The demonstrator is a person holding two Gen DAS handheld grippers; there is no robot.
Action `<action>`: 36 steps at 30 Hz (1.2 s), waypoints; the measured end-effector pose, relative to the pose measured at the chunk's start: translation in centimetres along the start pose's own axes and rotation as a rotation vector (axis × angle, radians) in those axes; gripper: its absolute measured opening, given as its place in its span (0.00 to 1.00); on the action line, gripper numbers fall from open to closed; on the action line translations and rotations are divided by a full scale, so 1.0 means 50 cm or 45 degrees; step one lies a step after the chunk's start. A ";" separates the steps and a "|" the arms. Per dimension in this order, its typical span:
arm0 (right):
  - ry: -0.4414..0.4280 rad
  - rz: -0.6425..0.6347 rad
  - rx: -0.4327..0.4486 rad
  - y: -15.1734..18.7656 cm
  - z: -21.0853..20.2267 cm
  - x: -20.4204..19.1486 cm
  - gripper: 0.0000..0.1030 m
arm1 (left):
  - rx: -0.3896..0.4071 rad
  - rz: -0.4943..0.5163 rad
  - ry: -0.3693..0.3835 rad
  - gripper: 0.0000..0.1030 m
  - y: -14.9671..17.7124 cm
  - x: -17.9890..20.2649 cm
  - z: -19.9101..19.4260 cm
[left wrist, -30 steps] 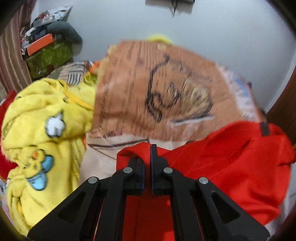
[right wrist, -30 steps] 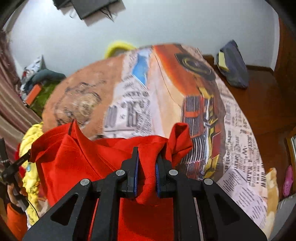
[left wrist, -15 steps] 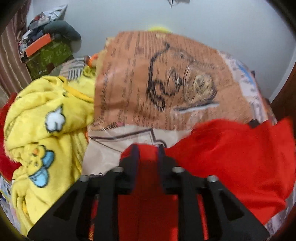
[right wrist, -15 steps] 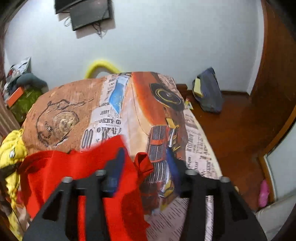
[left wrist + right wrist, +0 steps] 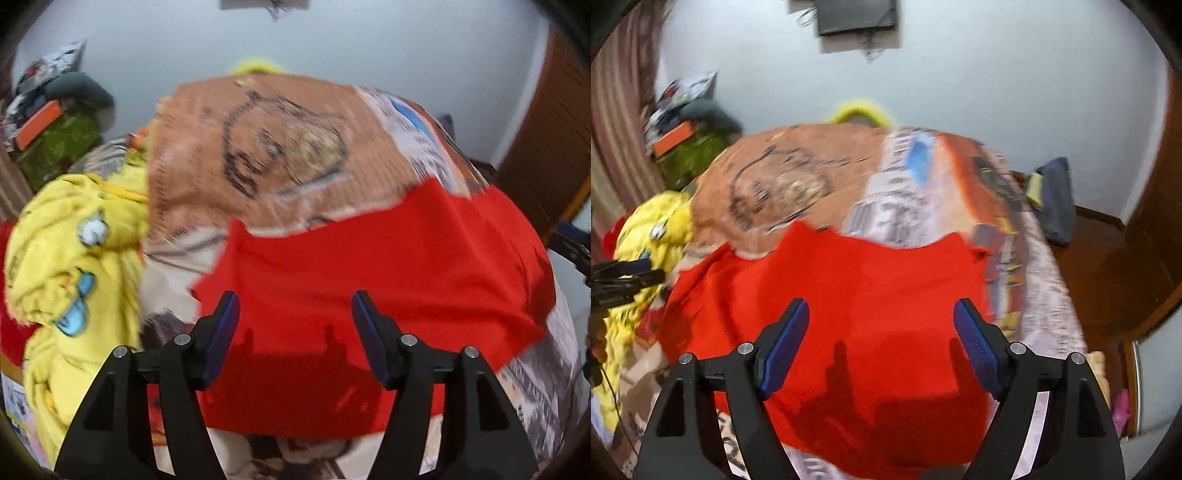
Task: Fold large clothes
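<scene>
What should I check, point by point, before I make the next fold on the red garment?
1. Left hand-held gripper has let go: ok. Its jaws have just been opening and stand apart above the cloth, with nothing pinched.
2. Right hand-held gripper has let go: ok. Its jaws have also just been opening and hold nothing.
3. Red garment rests on the printed bedspread: ok.
4. Garment lies flat, edges lined up: cannot tell; the pictures are blurred, and its near edge is hidden behind the fingers.
5. Yellow blanket is clear of the garment: ok in the left wrist view, with bedspread between them.
</scene>
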State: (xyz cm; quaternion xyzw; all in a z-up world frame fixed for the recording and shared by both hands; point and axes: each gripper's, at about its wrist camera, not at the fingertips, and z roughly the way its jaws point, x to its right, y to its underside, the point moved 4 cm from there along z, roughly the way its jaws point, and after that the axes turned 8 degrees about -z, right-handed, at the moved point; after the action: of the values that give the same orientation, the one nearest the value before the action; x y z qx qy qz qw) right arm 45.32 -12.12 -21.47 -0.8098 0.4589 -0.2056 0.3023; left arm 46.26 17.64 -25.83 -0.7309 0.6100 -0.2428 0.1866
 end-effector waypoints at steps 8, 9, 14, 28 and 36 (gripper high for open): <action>-0.051 -0.242 -0.090 0.032 0.093 -0.139 0.79 | -0.163 0.029 0.018 0.61 0.089 0.025 0.107; -0.044 -0.248 -0.112 0.037 0.105 -0.143 0.79 | -0.168 0.023 0.002 0.62 0.096 0.016 0.119; 0.022 -0.176 -0.143 0.051 0.125 -0.078 0.79 | -0.157 -0.075 -0.051 0.75 0.105 -0.052 0.136; 0.145 0.072 -0.215 0.139 0.092 0.136 0.91 | -0.178 -0.192 -0.349 0.76 0.147 -0.243 0.149; 0.454 -0.015 -0.278 0.163 0.058 0.194 0.90 | -0.100 -0.134 -0.509 0.76 0.146 -0.261 0.096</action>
State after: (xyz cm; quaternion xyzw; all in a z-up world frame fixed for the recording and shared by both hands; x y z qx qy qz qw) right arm 46.81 -22.88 -28.57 -0.7912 0.5199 -0.2966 0.1253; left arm 41.40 29.00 -35.56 -0.8020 0.5309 -0.0783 0.2622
